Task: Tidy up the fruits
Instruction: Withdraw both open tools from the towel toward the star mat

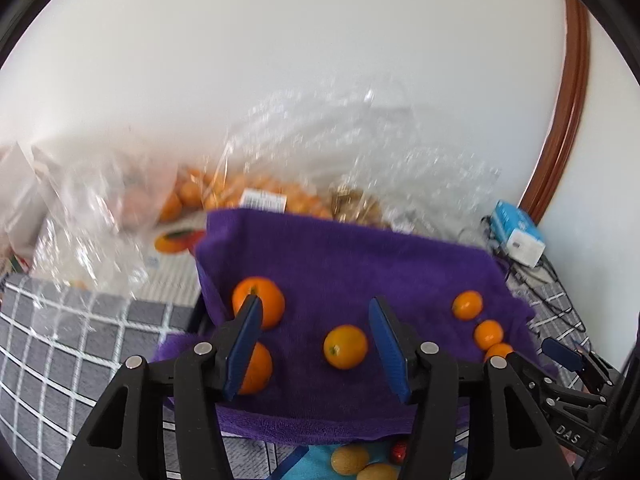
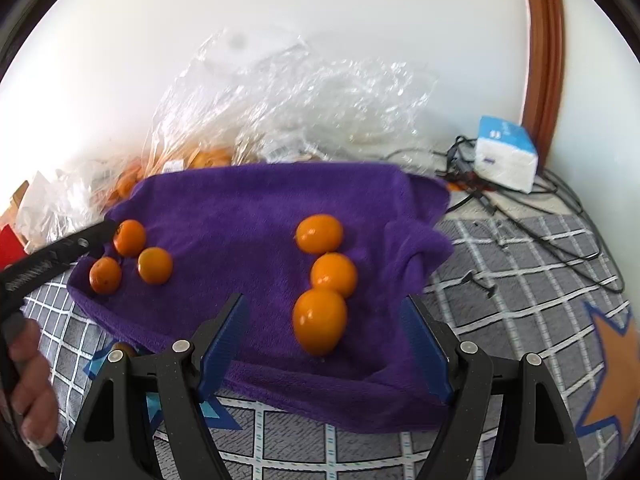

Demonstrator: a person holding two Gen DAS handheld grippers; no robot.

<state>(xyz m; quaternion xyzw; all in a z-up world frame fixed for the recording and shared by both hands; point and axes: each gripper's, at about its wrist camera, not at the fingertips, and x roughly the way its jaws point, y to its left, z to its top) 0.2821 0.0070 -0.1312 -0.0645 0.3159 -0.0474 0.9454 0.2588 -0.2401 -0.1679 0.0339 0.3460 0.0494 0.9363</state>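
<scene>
On top of the checked bed cover lies a big purple towel, and behind its back edge sit crinkly clear bags with more oranges inside. Six small oranges rest on the towel: three in a row near its right edge and three in a bunch near its left edge. The right gripper hangs over the front of the row with its jaws wide apart and nothing in them; the nearest orange sits between them, not touched. The left gripper is partly spread and empty too, above the bunch. The towel is soft and lumpy, so I think a bump from a finger could roll an orange off the edge.
</scene>
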